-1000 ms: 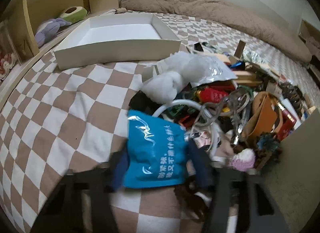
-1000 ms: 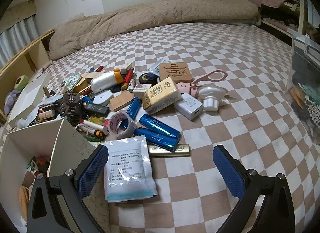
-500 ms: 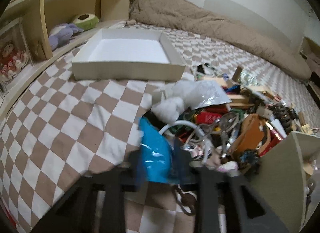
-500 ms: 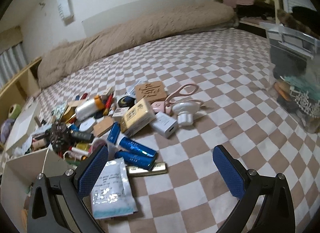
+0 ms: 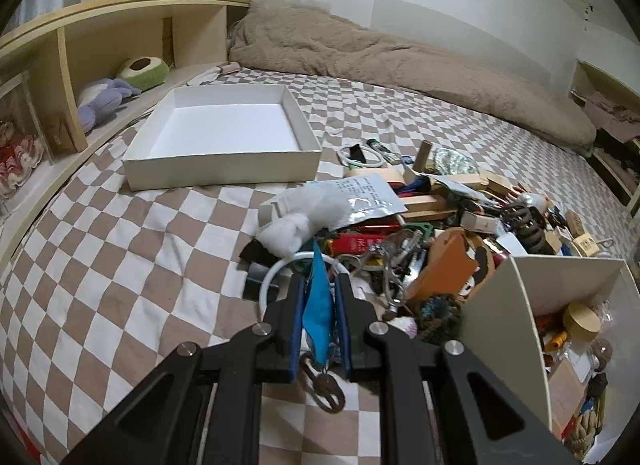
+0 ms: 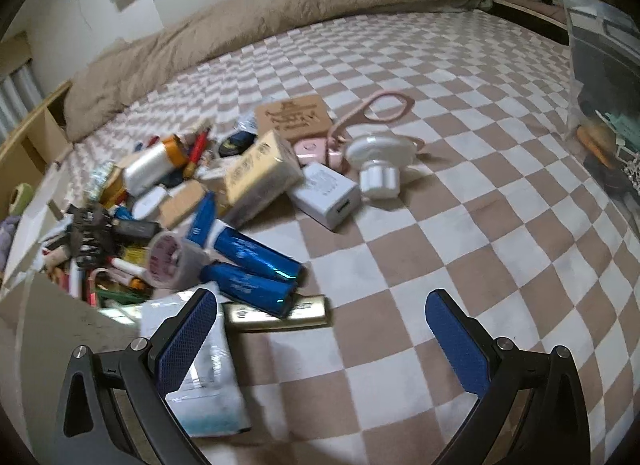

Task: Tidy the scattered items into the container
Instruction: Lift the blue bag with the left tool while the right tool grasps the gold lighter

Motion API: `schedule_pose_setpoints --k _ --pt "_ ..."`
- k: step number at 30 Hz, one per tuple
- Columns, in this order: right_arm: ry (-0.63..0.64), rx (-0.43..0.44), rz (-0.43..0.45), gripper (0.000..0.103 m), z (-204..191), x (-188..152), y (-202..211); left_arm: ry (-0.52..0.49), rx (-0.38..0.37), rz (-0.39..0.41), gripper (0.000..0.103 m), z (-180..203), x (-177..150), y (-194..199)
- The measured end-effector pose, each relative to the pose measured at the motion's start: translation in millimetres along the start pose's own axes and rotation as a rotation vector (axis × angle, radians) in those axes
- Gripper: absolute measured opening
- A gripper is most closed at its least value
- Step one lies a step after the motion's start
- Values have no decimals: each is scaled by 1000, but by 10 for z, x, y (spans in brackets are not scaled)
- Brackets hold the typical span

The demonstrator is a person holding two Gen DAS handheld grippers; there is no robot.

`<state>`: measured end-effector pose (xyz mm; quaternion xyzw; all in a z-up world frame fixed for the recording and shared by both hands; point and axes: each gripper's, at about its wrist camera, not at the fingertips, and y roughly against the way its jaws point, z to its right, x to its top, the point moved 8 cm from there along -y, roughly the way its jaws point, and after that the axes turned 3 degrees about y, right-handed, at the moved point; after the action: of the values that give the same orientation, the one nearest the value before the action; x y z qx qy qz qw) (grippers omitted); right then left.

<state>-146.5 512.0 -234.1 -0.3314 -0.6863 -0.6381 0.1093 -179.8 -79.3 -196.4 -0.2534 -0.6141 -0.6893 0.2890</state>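
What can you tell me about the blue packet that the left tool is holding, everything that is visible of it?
The blue packet is a thin, flat pouch of bright blue, glossy, plastic-looking film. The left tool is shut on it, both pads pressing its faces, so it shows edge-on and stands nearly upright, with a pointed corner rising above the fingers. Its lower part hangs between the fingers towards the checkered bedcover. No print is readable from this angle. It sits in front of the pile of scattered items, left of the open box.

bedsheet (image 5: 120, 257): brown-white checks | packet (image 5: 318, 305): bright blue | tray (image 5: 224, 169): white | tubes (image 6: 256, 261): metallic blue | blanket (image 5: 360, 49): tan
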Motion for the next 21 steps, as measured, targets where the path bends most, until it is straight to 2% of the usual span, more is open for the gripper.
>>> schedule_pose_setpoints --k 2,4,5,8,11,12,21 --pt "0 -15 15 100 26 29 -57 -8 -8 -2 15 42 -16 11" --pt "28 -27 26 87 5 51 -118 -12 -16 -7 15 75 -32 12" --pt "39 -19 27 85 -15 55 -155 -13 -20 -10 15 85 -39 12" --pt "54 83 17 85 -123 13 -271 -12 -26 -18 15 104 -69 10" --pt "95 131 21 83 -218 -34 -237 -12 -29 -24 15 121 -93 11" --pt "103 150 17 78 -251 -52 -219 -12 -30 -25 15 124 -99 15" --pt "203 140 -31 66 -402 -280 -109 -11 -36 -39 15 128 -151 32"
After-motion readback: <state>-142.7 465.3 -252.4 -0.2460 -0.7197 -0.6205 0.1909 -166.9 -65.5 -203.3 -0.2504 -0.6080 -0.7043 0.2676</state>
